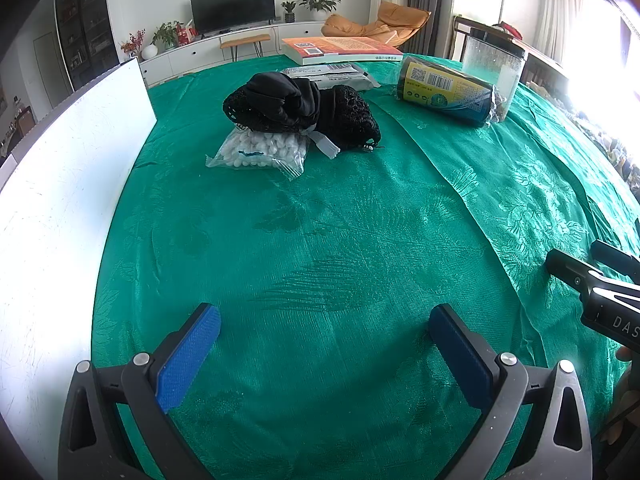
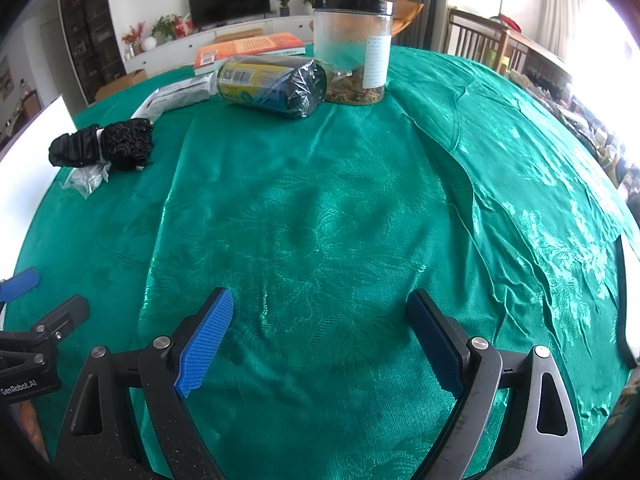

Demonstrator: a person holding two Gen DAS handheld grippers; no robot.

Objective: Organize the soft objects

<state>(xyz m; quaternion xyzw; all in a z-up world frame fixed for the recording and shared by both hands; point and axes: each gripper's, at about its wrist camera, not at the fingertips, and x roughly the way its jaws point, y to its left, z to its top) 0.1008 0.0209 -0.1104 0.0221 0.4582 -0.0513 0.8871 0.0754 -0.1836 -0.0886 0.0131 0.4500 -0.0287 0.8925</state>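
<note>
A black bundle of cloth and netting point(image 1: 304, 110) point(image 2: 106, 146) lies on top of a clear bag of white pellets point(image 1: 260, 151) point(image 2: 86, 178) on the green tablecloth point(image 1: 340, 248) point(image 2: 320, 208), far ahead and to the left. A flat grey-white soft pack point(image 1: 332, 74) point(image 2: 176, 96) lies behind the bundle. My left gripper point(image 1: 325, 322) is open over bare cloth near the front edge, holding nothing. My right gripper point(image 2: 320, 312) is open as well, empty, also over bare cloth. Each gripper shows at the edge of the other's view.
A wrapped roll with a yellow label point(image 1: 446, 90) point(image 2: 272, 82) lies on its side at the back. Beside it stands a clear jar with a black lid point(image 2: 352, 48) point(image 1: 494, 66). An orange book point(image 1: 340, 50) point(image 2: 248, 50) lies behind. A white board point(image 1: 72, 168) borders the left.
</note>
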